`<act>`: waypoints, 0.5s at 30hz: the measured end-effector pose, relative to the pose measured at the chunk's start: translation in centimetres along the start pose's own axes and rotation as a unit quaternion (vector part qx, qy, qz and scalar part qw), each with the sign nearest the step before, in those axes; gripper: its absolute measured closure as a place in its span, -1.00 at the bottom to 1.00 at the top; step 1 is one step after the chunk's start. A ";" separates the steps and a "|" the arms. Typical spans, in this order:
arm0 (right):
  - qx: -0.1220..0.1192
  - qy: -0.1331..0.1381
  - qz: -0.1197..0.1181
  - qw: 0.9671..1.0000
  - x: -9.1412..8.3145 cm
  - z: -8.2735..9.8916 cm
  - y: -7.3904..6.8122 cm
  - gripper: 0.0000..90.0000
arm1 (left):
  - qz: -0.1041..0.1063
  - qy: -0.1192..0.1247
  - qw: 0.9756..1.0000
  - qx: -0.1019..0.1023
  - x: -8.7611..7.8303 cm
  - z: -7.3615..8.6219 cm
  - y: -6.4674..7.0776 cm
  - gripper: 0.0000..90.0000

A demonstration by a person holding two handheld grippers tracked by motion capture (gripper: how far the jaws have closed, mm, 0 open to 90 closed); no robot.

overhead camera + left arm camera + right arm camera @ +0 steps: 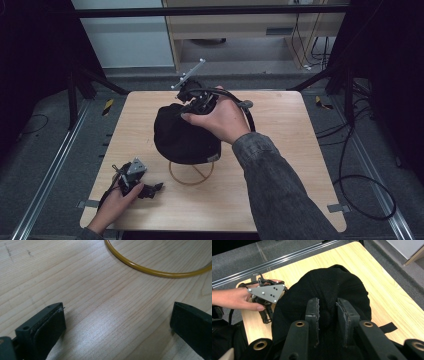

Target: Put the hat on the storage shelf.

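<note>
A black cap [182, 137] sits on a yellow wire stand [191, 175] in the middle of the wooden table [285, 165]. My right gripper [187, 110] comes down on the crown from the far side. In the right gripper view its jaws [328, 312] stand close together, pinching the cap [332, 280] fabric around the top button. My left gripper [154, 189] lies low on the table at the front left, a short way from the stand. It is open [117, 322] over bare wood, with the stand's yellow ring [150, 271] just ahead of it.
Metal rails run along the floor on both sides of the table, and cables lie on the floor at the right. Black frame legs stand at the back corners. Bare wood lies to the right of the cap and along the front edge.
</note>
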State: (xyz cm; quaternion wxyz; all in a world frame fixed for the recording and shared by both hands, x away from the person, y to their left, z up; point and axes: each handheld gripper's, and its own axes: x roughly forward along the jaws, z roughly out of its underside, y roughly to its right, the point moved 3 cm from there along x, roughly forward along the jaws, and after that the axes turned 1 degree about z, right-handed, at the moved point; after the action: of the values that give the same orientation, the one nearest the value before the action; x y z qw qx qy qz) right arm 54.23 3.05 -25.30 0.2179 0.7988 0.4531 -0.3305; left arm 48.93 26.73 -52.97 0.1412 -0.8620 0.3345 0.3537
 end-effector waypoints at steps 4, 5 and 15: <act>0.000 -0.001 -0.001 1.000 0.0 0.0 0.0 0.59 | 0.000 0.000 1.000 0.000 0.0 0.0 0.0 -1.00; 0.000 0.000 -0.001 1.000 0.0 0.0 -0.1 0.59 | 0.000 0.000 1.000 0.000 0.0 0.0 0.0 -1.00; 0.001 0.002 -0.006 1.000 -0.1 0.0 -0.1 0.55 | 0.000 0.000 1.000 0.000 0.0 0.0 0.0 -1.00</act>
State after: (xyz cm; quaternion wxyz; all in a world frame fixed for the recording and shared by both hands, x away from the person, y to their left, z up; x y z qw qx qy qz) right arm 54.10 3.05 -25.26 0.2146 0.7968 0.4578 -0.3308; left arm 48.93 26.73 -52.97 0.1413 -0.8620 0.3345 0.3538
